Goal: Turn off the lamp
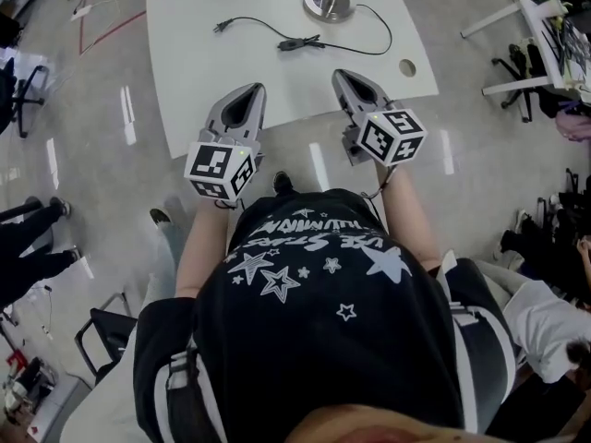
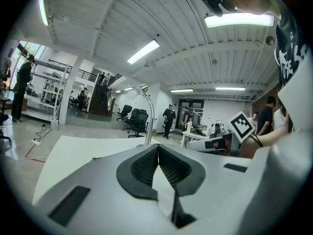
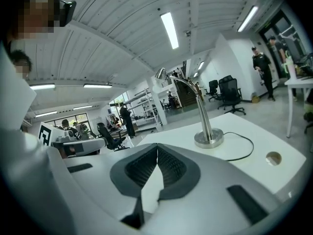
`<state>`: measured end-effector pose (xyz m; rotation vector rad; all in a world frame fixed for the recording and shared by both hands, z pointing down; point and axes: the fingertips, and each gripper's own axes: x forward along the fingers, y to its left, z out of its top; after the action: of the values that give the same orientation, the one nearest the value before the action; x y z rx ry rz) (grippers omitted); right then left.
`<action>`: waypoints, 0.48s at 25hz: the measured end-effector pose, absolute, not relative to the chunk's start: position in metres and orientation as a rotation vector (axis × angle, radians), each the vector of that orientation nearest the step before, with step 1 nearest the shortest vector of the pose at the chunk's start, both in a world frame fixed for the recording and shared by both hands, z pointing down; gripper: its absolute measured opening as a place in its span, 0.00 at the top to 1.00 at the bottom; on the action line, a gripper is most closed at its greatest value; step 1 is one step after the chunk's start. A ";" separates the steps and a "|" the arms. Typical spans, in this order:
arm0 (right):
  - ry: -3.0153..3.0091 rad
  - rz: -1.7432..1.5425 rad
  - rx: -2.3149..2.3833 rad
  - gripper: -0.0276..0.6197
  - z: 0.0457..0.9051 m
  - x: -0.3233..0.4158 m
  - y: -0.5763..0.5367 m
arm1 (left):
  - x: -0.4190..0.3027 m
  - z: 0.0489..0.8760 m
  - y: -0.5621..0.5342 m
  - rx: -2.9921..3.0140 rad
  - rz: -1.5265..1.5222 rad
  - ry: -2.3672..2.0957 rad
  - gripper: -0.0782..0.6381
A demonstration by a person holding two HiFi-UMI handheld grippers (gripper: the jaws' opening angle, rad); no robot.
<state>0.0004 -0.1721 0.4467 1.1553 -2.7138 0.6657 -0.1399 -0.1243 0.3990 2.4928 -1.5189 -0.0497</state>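
My left tongs (image 1: 247,92) and right tongs (image 1: 344,77) were both pressed together, empty, over the white counter's (image 1: 203,72) near edge; the lamp (image 1: 329,0) stood at its far side, cord switch (image 1: 297,43) lying between.

Lamp (image 1: 329,0) polished metal, table (image 1: 212,86) smooth matt white, left gripper (image 1: 253,90) and right gripper (image 1: 342,74) matt grey plastic, floor (image 1: 92,155) glossy grey.
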 end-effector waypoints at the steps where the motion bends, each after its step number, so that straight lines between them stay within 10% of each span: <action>1: -2.707 0.674 1.166 0.95 0.448 -0.001 -0.172 | -0.141 0.400 -0.126 2.499 -0.043 -1.512 0.88; 12: -2.678 0.693 1.171 0.95 0.461 0.006 -0.183 | -0.123 0.422 -0.142 2.528 0.040 -1.448 0.88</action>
<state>0.0063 -0.1830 0.4606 1.1711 -2.6785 0.6934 -0.1232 -0.1417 0.4219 2.5283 -1.4483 0.0402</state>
